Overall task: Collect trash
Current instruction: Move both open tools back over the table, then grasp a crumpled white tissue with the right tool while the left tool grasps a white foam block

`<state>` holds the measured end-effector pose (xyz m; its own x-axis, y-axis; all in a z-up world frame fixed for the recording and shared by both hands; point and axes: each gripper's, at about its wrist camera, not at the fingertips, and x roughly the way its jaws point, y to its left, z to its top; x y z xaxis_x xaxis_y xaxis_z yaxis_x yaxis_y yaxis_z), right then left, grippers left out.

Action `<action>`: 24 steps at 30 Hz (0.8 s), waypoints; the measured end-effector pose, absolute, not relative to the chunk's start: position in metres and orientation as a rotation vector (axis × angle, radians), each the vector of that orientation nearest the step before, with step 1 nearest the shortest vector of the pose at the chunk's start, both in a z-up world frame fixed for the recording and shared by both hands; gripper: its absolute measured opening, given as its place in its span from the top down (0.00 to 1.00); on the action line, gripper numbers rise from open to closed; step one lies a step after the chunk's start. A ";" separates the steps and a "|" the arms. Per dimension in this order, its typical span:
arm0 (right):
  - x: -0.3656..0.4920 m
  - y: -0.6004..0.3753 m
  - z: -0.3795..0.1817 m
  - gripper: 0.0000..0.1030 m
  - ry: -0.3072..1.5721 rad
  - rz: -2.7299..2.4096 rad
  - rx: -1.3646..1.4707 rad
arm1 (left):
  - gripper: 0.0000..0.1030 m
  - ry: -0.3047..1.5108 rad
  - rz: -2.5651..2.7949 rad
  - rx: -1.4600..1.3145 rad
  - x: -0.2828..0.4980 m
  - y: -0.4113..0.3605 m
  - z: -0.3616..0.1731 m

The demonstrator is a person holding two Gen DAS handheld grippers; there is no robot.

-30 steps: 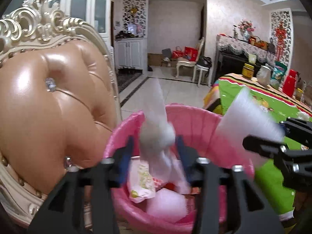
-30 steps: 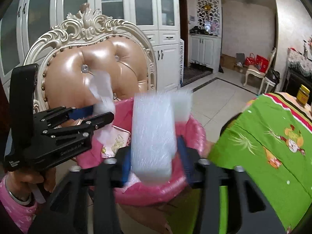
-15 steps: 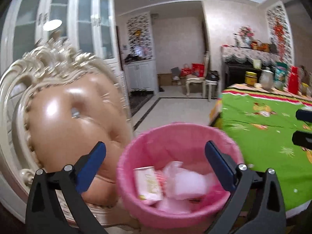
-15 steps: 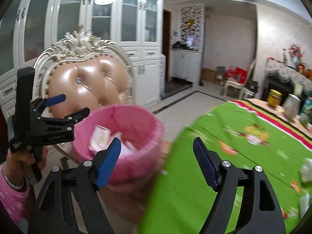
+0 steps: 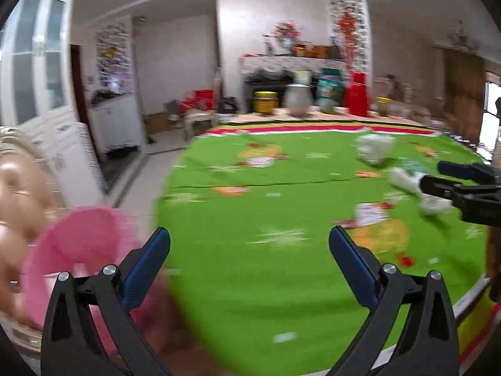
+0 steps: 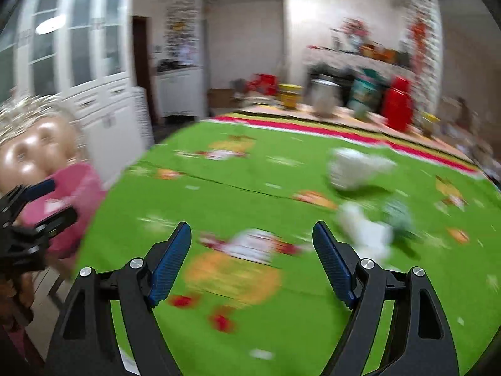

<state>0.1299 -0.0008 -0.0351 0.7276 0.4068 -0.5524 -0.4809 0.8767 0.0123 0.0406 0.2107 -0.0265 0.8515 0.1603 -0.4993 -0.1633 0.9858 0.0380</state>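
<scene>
Trash (image 6: 360,169) is blurry white crumpled stuff on the green tablecloth (image 6: 250,329), well apart from the pink bin (image 5: 78,244). Both grippers (image 5: 249,261) (image 6: 252,257) gape empty, right's jaws just widened. Only right view shows the greenish scrap (image 6: 399,216) clearly.

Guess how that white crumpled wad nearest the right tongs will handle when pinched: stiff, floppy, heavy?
The white crumpled wad looks like tissue or thin plastic, so probably very light and likely to squash flat between the pads. It lies loose on the green tablecloth, so a nudge may slide it rather than roll it. Blur hides its exact material.
</scene>
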 end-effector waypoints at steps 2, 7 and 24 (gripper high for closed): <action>0.144 -0.031 -0.044 0.26 0.608 0.413 -0.109 | 0.05 0.548 0.118 -0.007 0.057 0.185 -0.031; 0.168 -0.071 -0.072 0.26 0.700 0.324 -0.085 | 0.05 0.582 0.037 0.010 0.084 0.139 -0.042; 0.185 -0.084 -0.087 0.65 0.797 0.329 -0.061 | 0.05 0.674 0.017 0.008 0.130 0.118 -0.043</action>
